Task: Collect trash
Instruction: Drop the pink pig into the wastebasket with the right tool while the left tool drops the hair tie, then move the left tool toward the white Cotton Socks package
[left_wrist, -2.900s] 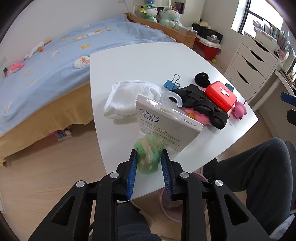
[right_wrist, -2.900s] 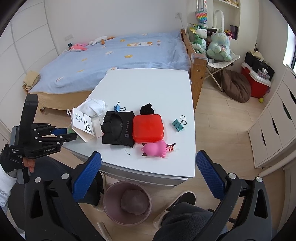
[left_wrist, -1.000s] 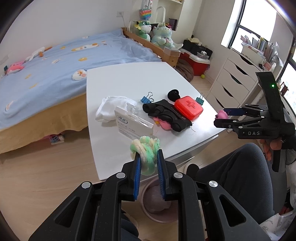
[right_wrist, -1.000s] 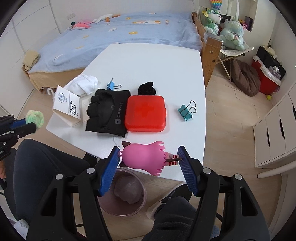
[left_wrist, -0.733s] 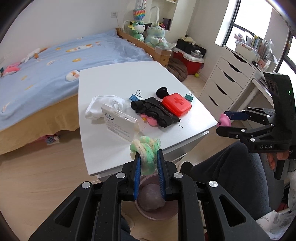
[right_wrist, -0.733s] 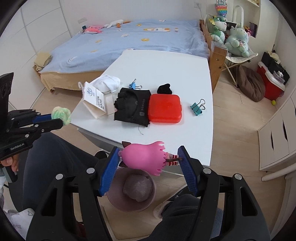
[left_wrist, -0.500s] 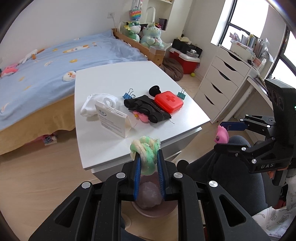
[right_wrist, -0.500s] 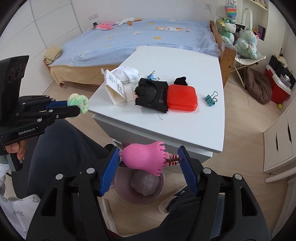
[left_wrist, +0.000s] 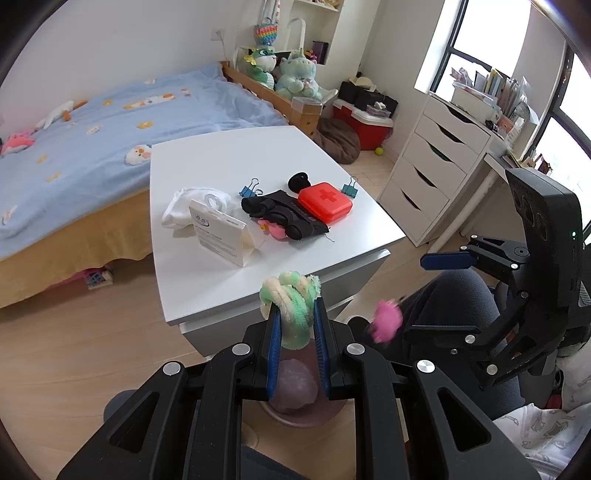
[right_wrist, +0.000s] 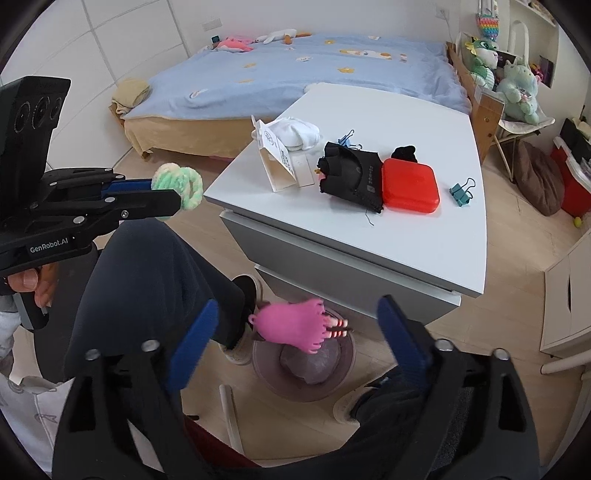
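My left gripper (left_wrist: 295, 332) is shut on a green and cream fluffy ball (left_wrist: 291, 310), held above a mauve waste bin (left_wrist: 299, 417) on the floor; it also shows in the right wrist view (right_wrist: 177, 184). My right gripper (right_wrist: 295, 339) is open. A pink plush toy (right_wrist: 299, 328) is loose between its fingers, in the air over the bin (right_wrist: 343, 384), and appears blurred in the left wrist view (left_wrist: 386, 319). The bin holds a crumpled greyish lump (right_wrist: 314, 365).
The white table (right_wrist: 424, 251) carries a sock pack (right_wrist: 275, 162), white socks (right_wrist: 295, 134), a black glove (right_wrist: 351, 177), a red first-aid box (right_wrist: 410, 186) and binder clips (right_wrist: 460, 192). My legs (right_wrist: 147, 280) and feet flank the bin. A bed (right_wrist: 295, 74) and drawers (left_wrist: 432, 173) stand around.
My right gripper has opened and let go of the pink toy, which drops toward the bin. Both grippers have drawn back from the table to above the bin.
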